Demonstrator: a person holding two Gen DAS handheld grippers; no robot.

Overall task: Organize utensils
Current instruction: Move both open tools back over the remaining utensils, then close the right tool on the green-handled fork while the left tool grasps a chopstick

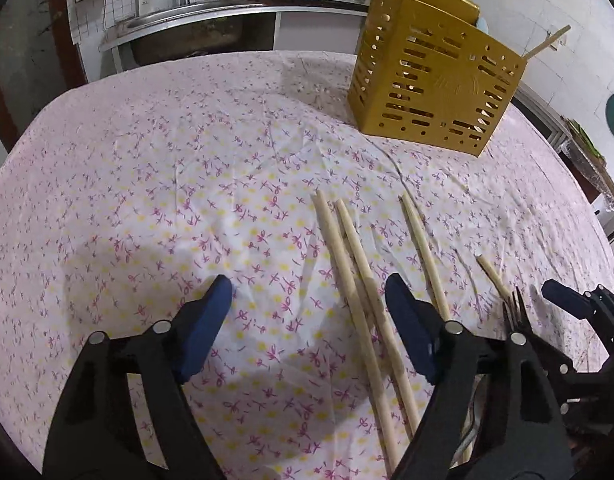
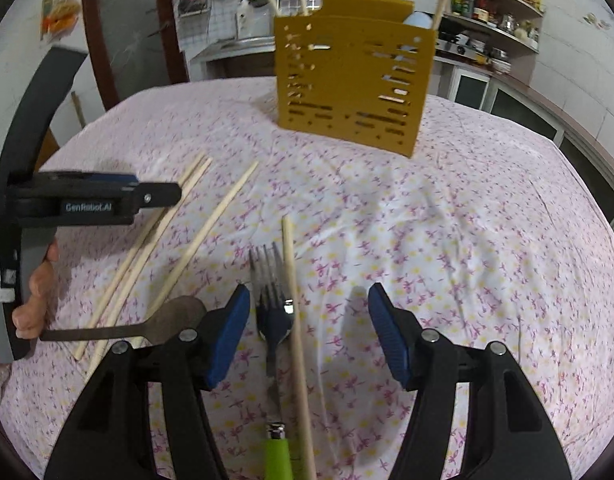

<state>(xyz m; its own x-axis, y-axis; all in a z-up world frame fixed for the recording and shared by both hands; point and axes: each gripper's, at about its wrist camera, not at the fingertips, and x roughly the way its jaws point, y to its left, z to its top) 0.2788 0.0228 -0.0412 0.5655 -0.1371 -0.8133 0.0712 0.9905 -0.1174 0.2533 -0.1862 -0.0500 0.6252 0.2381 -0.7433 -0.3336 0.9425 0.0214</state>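
In the left wrist view my left gripper (image 1: pixel 309 284) is open low over the floral cloth. Two wooden chopsticks (image 1: pixel 357 280) lie between its jaws, close to the right pad, and neither pad touches them. A third chopstick (image 1: pixel 423 252) lies just outside that pad. In the right wrist view my right gripper (image 2: pixel 309 292) is open over a green-handled fork (image 2: pixel 273 308) and a single chopstick (image 2: pixel 293 300), both lying loose between its jaws. A dark spoon (image 2: pixel 167 320) lies to the left of it. The yellow slotted holder (image 1: pixel 435 88) (image 2: pixel 347 80) stands upright at the far side with chopsticks in it.
The two grippers work side by side, and a person's hand (image 2: pixel 35 292) holds the left tool's handle. The pink floral cloth (image 1: pixel 147 180) covers the whole table. Behind the table are a sink counter (image 1: pixel 195 20) and kitchen shelves (image 2: pixel 495 12).
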